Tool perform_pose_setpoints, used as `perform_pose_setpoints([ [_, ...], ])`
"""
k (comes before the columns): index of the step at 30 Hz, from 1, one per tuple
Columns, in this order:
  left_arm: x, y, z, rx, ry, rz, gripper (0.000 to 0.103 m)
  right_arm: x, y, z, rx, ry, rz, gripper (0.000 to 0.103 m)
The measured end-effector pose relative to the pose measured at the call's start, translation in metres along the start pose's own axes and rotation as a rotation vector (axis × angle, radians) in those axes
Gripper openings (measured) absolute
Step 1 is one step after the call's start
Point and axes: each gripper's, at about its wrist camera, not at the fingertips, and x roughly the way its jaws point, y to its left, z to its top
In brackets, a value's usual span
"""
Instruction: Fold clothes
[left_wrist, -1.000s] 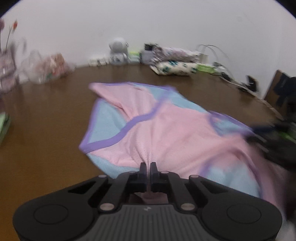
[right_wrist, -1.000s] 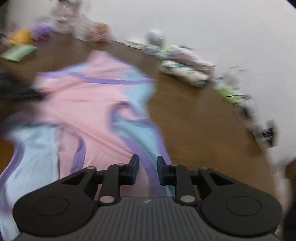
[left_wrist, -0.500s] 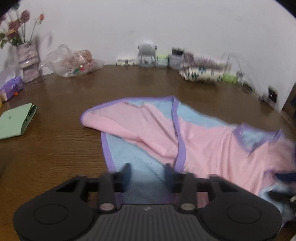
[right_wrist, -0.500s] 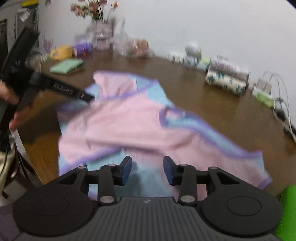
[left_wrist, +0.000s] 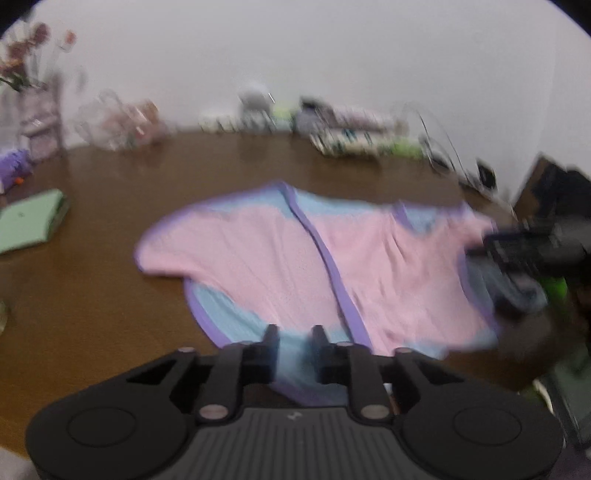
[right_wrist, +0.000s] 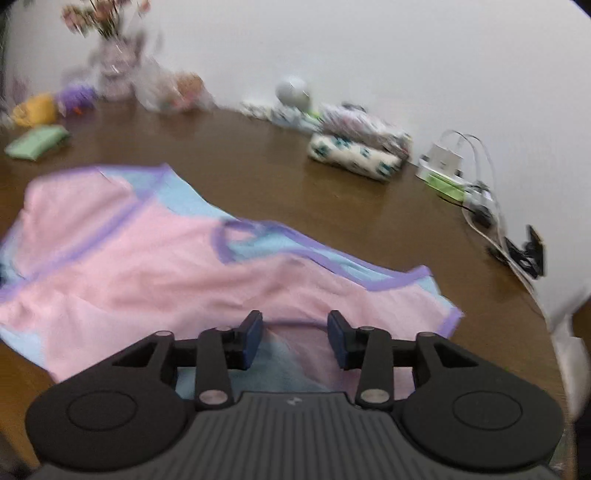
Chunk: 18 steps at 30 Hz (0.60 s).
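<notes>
Here, your left gripper (left_wrist: 294, 334) hovers low over the near hem of a pink-and-blue mesh garment (left_wrist: 317, 266) with purple trim, its jaws apart and nothing between them, the fingertips (left_wrist: 270, 334) poised above a pale blue panel at the cloth's edge. The garment lies spread and partly folded on a dark brown wooden table (left_wrist: 92, 280), a purple band running diagonally across its pink upper layer. At the right edge of the left wrist view your right gripper (left_wrist: 524, 251) shows as a dark blurred shape by the far side of the cloth; whether it touches the fabric there cannot be told through the blur. From the right wrist view, that gripper (right_wrist: 294, 334) has its jaws wide apart, empty, with the blue-padded fingertips (right_wrist: 252, 332) held over the garment's (right_wrist: 155, 266) pink edge and a patch of blue fabric just below them. Along the wall at the back of the table (right_wrist: 288, 177) sit a vase of flowers (right_wrist: 110, 55), a clear plastic bag (right_wrist: 173, 92), a small grey round figure (right_wrist: 293, 90), two rolled patterned cloths (right_wrist: 358, 147) stacked together, and a white charger with cables (right_wrist: 450, 158). A green folded item (right_wrist: 35, 142) lies at the table's left, well apart from the garment, near a yellow cup (right_wrist: 35, 110).
</notes>
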Motion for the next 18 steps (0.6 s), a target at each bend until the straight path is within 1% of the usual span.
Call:
perform_pose_setpoints([
  [1,0.001,0.004,0.003,-0.016,-0.011,-0.008,0.032,-0.004,0.002,0.0,0.006,-0.014,0.037,0.045],
  [2,0.004,0.007,0.005,-0.029,-0.016,-0.026,0.032,-0.006,0.006,-0.001,0.003,-0.015,0.07,0.045],
  [4,0.011,0.011,0.009,-0.04,-0.01,-0.064,0.033,-0.01,0.014,-0.005,-0.013,-0.014,0.093,0.046],
  [5,0.013,0.011,0.009,-0.039,-0.008,-0.081,0.034,-0.012,0.017,-0.007,-0.015,-0.012,0.095,0.048],
  [8,0.015,0.009,0.011,-0.03,-0.006,-0.146,0.034,-0.016,0.019,-0.015,0.0,-0.003,0.103,0.048],
  [9,0.012,0.009,0.01,-0.018,-0.018,-0.183,0.037,-0.018,0.019,-0.017,0.004,-0.001,0.105,0.048],
  [11,0.006,0.009,0.009,0.005,-0.04,-0.258,0.051,-0.027,0.019,-0.02,0.014,-0.011,0.115,0.048],
  [12,0.002,0.008,0.007,0.02,-0.054,-0.295,0.061,-0.033,0.018,-0.021,0.02,-0.021,0.128,0.048],
  [13,-0.004,0.008,0.003,0.045,-0.079,-0.328,0.067,-0.038,0.016,-0.021,0.029,-0.037,0.161,0.048],
  [14,-0.008,0.008,-0.001,0.067,-0.104,-0.358,0.07,-0.044,0.014,-0.022,0.036,-0.052,0.195,0.049],
  [15,-0.012,0.007,-0.004,0.087,-0.124,-0.384,0.075,-0.049,0.013,-0.024,0.043,-0.063,0.233,0.05],
  [17,-0.014,0.009,-0.011,0.112,-0.119,-0.399,0.076,-0.057,0.011,-0.029,0.052,-0.074,0.313,0.055],
  [18,-0.013,0.01,-0.015,0.123,-0.113,-0.401,0.076,-0.059,0.012,-0.033,0.05,-0.07,0.332,0.056],
])
